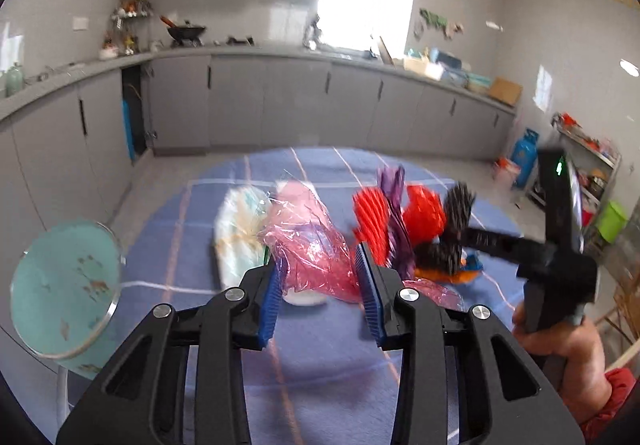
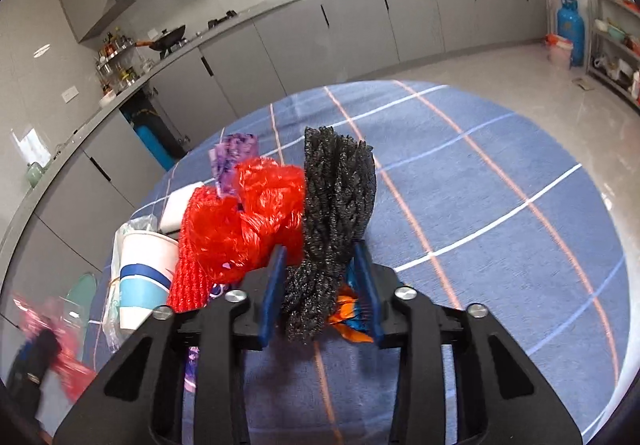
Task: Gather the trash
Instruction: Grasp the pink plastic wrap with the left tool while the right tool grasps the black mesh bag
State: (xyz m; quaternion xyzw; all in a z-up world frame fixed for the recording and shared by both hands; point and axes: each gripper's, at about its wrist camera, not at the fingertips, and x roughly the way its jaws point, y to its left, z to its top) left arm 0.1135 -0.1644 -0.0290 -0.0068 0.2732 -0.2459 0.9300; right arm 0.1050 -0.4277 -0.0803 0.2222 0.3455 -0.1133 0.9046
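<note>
Slippage threatens both grips: left gripper (image 1: 320, 285) clamps crinkly pink plastic bag (image 1: 316, 245), right gripper (image 2: 320, 293) pinches springy black mesh (image 2: 336, 205) with red netting (image 2: 240, 229) loose at ten o'clock.

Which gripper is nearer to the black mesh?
Right. The right gripper has the black mesh between its pads; the left gripper is beside it, around pink plastic.

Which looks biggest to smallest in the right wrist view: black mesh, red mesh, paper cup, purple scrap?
1. Red mesh
2. Black mesh, close behind; nearness may inflate it
3. Paper cup
4. Purple scrap
</note>
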